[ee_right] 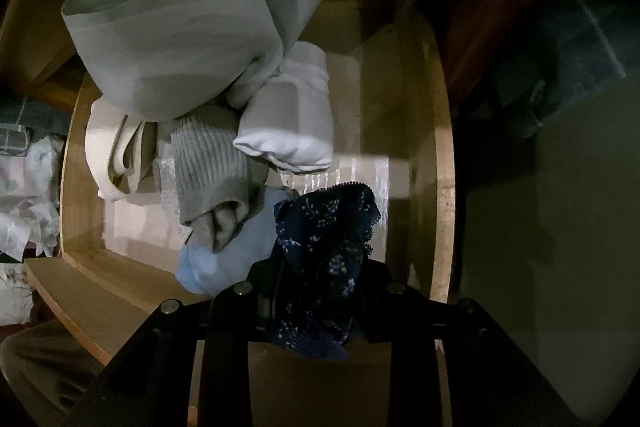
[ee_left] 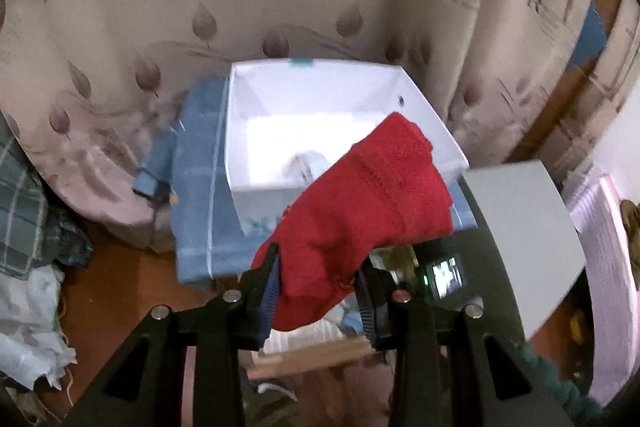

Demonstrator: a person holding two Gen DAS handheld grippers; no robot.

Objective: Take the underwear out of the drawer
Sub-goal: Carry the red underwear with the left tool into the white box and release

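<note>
Both grippers are clenching soft, light cloth mid-bunch: left gripper gripping red underwear, right gripper pinching the limp navy lace pair over the drawer.

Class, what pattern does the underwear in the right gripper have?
Navy underwear with small white flowers; right wrist view.

A red knit garment covers the near corner of a white box and hides the left gripper pads; a small pale item inside the box is too blurred to identify; dark floral underwear masks the right gripper pads; the wooden drawer front runs off the frame's bottom edge.
</note>
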